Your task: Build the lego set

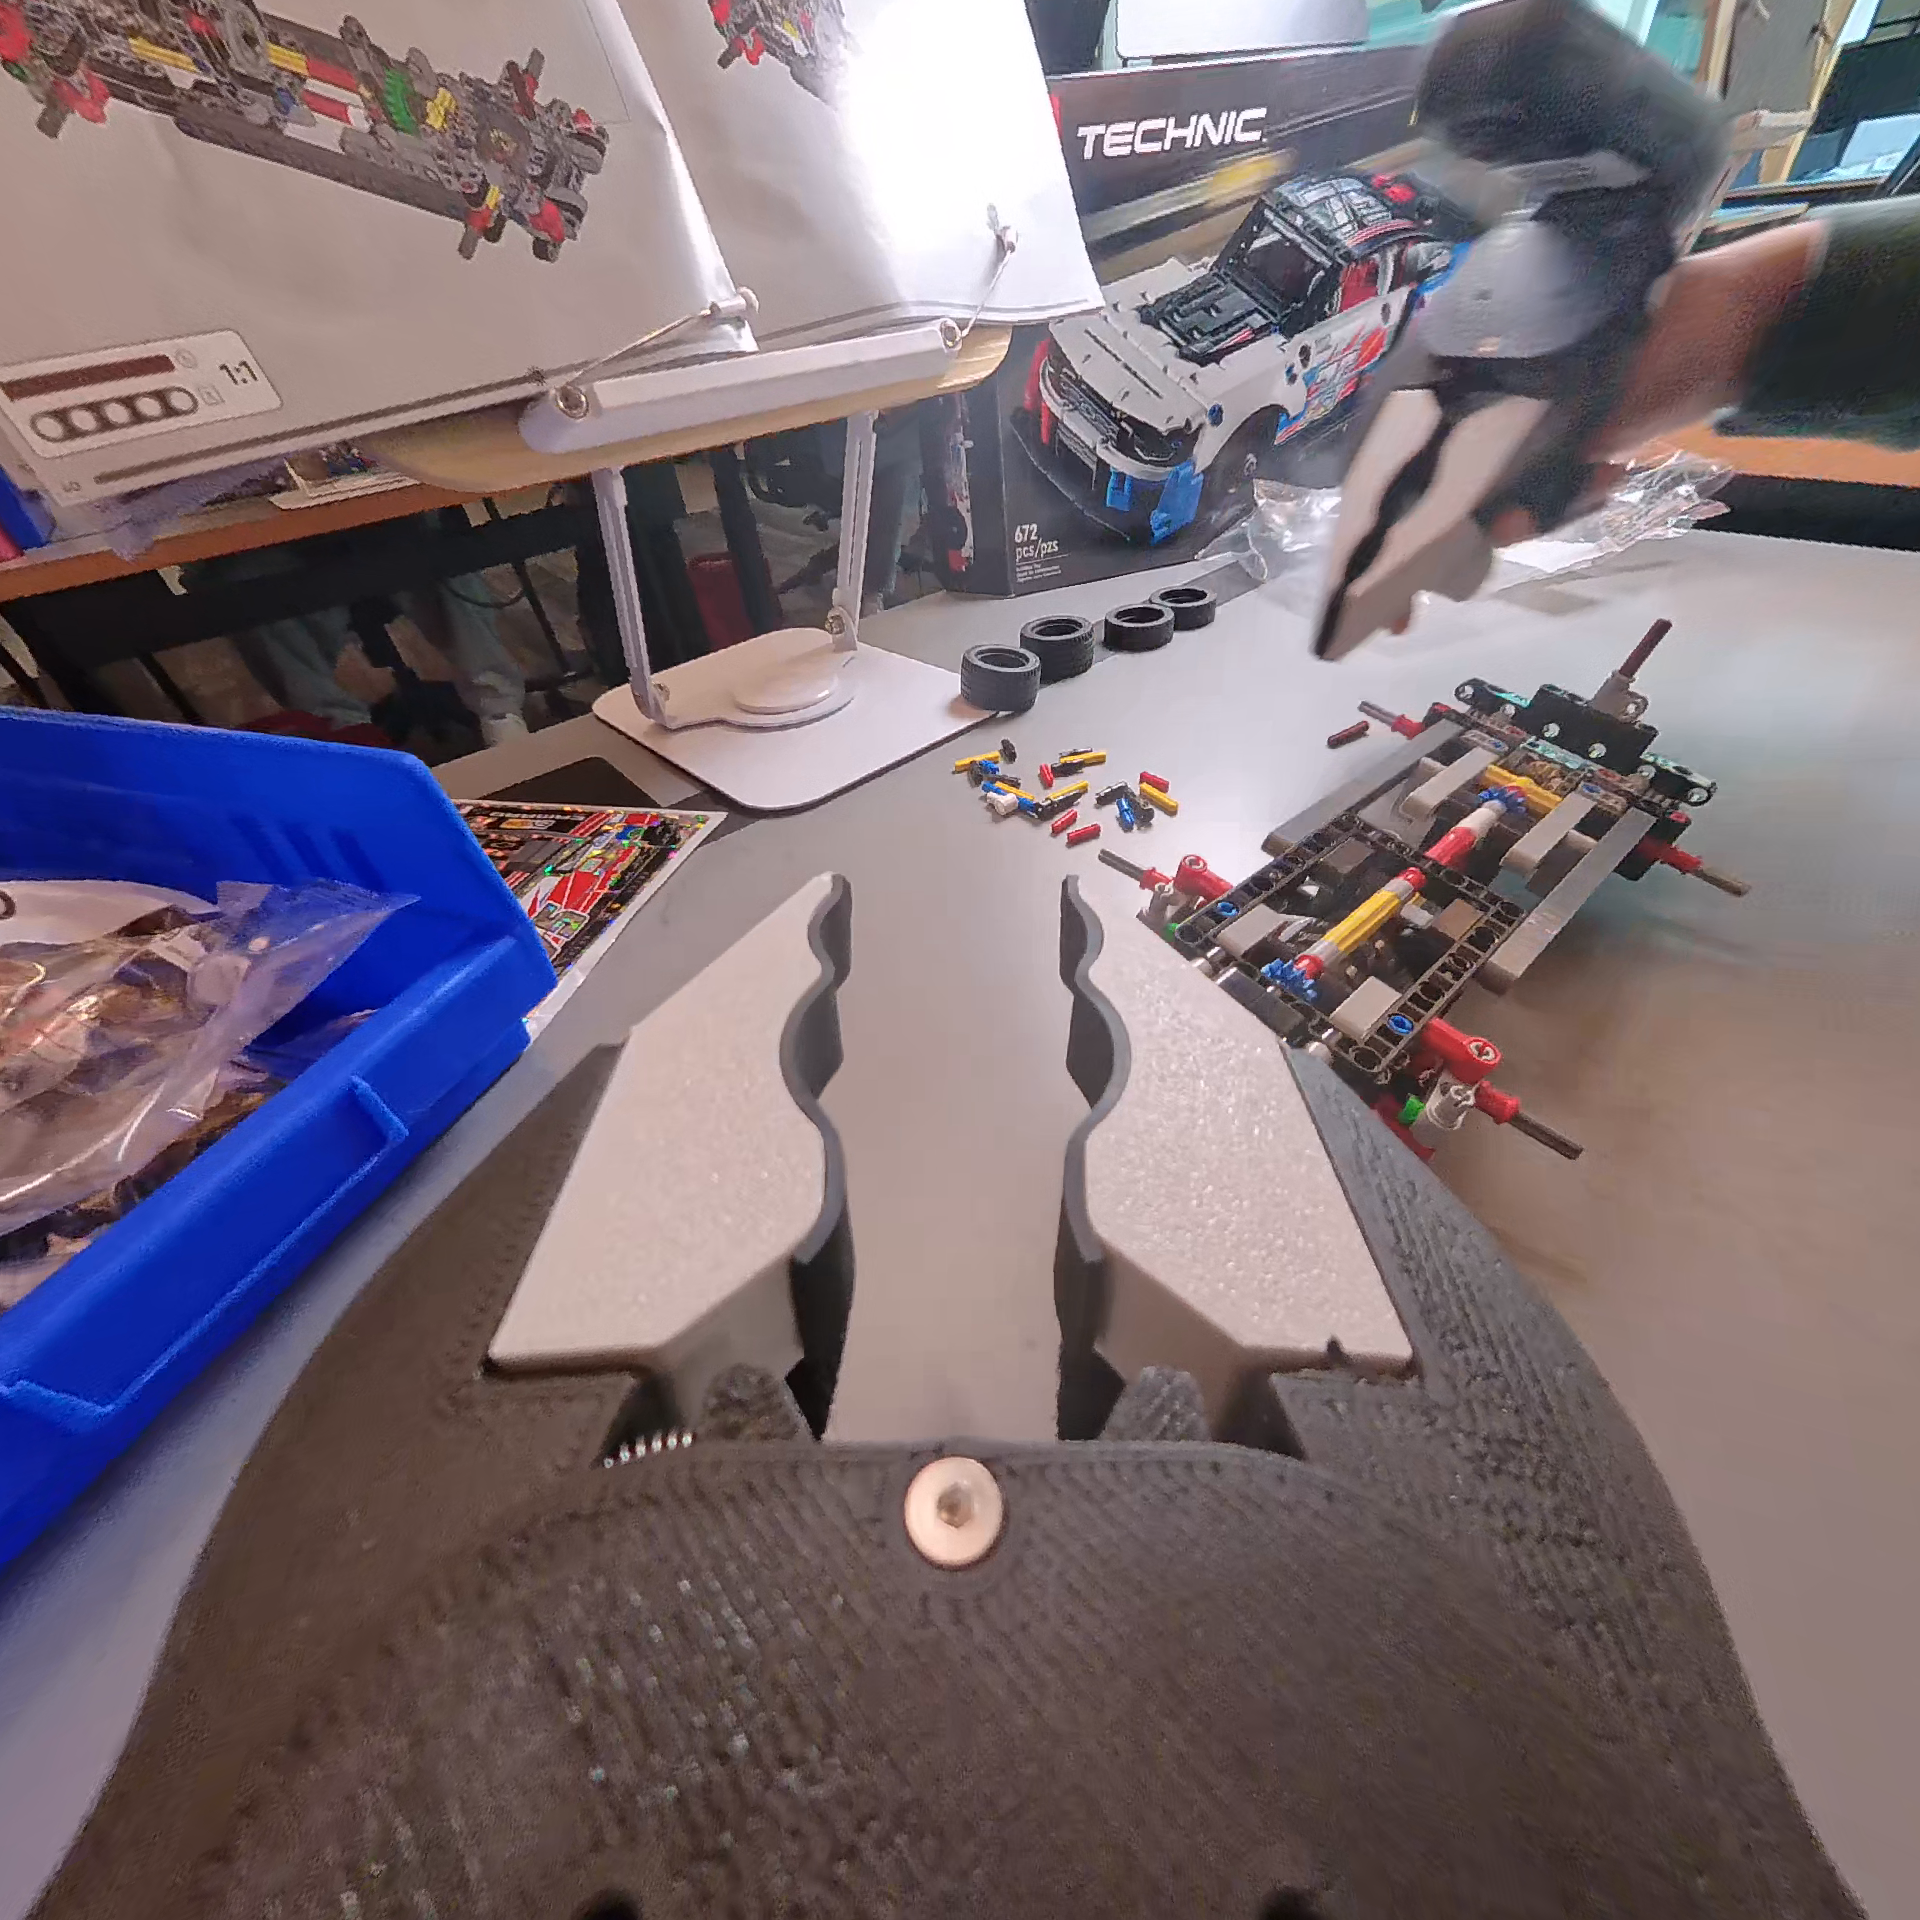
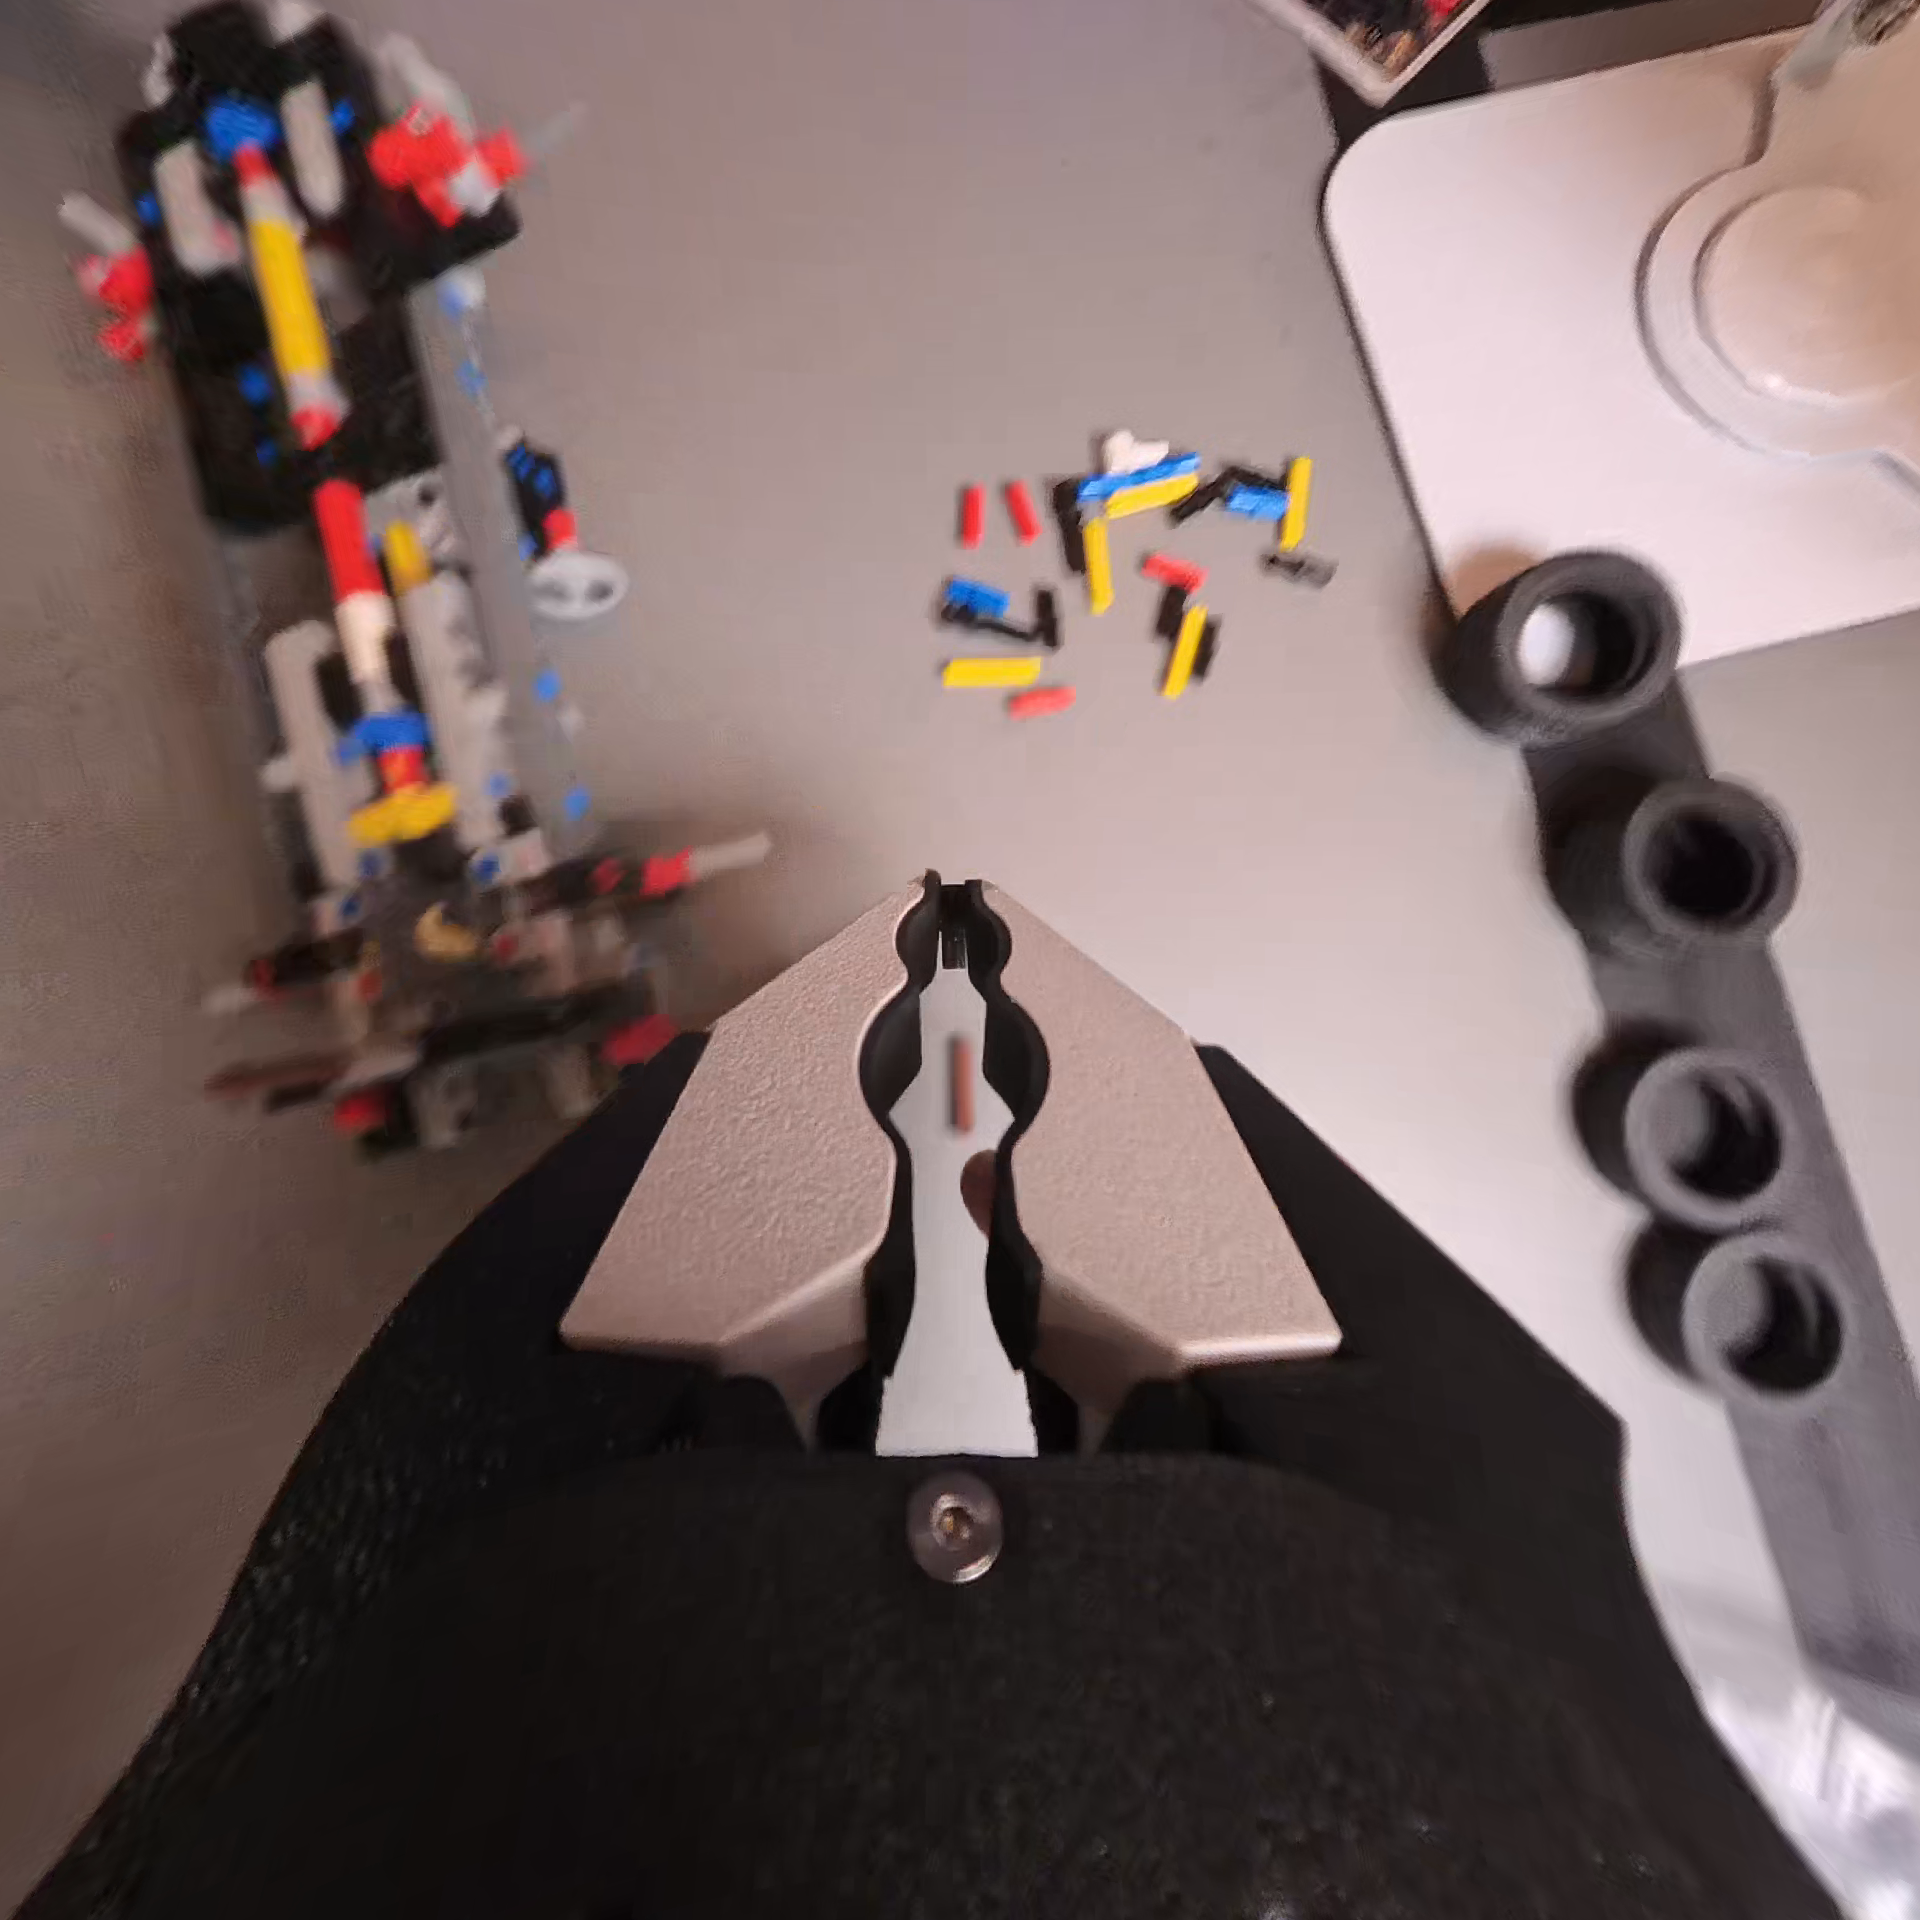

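A: Table (image 1: 1039, 914) fills most of the left wrist view, grey. What sits on it?

B: Largest, the blue bin (image 1: 239, 1039) at the left edge, holding clear bags. At top centre, the set's box (image 1: 1164, 343), with a white book stand (image 1: 790, 707) in front of it.

A: And the build itself?

B: The chassis (image 1: 1455, 894) lies flat at centre right; in the right wrist view the chassis (image 2: 343, 582) is at the left. Four black tyres (image 1: 1081, 644) stand in a row near the stand's base, and the loose pins (image 1: 1070, 795) are scattered just below them.

A: The tools?

B: The left gripper (image 1: 951, 997) is spread, nothing between its fingers. The right gripper (image 2: 951, 914) is pressed together on a small black pin (image 2: 951, 943) at its tips, above the table.
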Demonstrator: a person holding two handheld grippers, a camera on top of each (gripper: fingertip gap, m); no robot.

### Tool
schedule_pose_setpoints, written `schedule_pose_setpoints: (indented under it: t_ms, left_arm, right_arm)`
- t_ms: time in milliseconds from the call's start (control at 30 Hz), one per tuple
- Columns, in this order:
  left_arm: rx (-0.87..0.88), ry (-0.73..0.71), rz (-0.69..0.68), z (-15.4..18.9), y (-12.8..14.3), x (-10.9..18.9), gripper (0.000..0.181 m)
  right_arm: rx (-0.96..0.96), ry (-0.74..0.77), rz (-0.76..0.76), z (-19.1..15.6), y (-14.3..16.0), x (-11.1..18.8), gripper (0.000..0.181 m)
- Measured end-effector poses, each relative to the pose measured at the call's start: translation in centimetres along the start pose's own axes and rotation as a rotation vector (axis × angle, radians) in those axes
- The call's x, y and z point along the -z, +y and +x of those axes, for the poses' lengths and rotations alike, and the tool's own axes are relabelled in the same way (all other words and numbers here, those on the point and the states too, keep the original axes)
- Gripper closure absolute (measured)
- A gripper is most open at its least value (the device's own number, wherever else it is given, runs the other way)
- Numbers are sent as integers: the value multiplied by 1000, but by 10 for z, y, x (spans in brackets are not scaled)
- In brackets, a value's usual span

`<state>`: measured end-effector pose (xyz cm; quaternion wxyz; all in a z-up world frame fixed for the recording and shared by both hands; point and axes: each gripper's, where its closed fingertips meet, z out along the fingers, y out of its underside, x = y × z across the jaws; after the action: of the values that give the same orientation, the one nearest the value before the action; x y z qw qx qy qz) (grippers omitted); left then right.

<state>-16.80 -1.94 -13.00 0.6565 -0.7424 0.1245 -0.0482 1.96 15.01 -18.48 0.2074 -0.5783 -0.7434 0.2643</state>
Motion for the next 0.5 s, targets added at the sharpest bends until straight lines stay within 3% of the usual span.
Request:
schedule_pose_setpoints:
  t_ms: [133,267,500]
  left_arm:
    - [9,34,-39,-1,-5,5,141]
    - [19,39,-53,-8,-20,16,141]
    - [-55,-86,5,-32,-59,46,142]
  right_arm:
    - [-46,37,-65,-55,54,25,181]
    - [-105,108,-108,-79,94,31,181]
    - [-120,130,-114,-87,110,27,180]
